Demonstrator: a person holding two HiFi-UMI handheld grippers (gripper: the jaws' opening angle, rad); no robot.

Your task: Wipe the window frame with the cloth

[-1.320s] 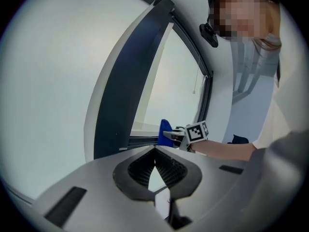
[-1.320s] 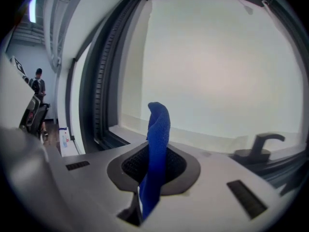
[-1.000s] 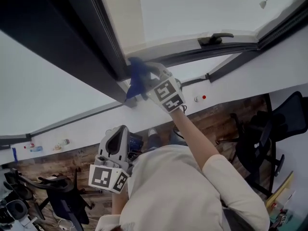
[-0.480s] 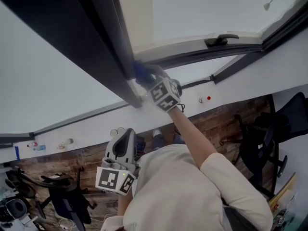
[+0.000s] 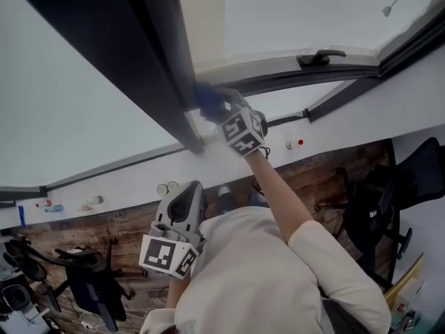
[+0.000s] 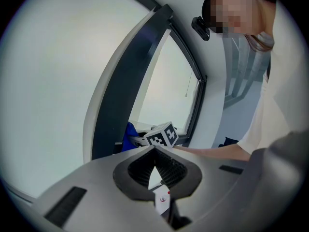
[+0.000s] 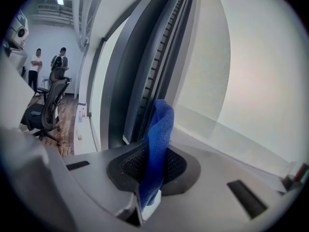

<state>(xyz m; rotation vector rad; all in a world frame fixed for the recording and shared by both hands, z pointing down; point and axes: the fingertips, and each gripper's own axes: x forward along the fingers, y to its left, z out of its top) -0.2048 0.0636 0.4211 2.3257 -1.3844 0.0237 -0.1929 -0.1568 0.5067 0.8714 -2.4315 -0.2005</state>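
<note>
Right gripper view: cloth (image 7: 161, 122) is gripped in right gripper (image 7: 153, 151) jaws, frame (image 7: 145, 71) just ahead. Left gripper (image 6: 155, 151) jaws are found closed, empty.

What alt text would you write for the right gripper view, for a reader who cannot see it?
The right gripper holds a blue cloth between its shut jaws, with the cloth's upper end at the dark window frame, which runs up and away. At the far left, an office chair stands on a wooden floor.
</note>
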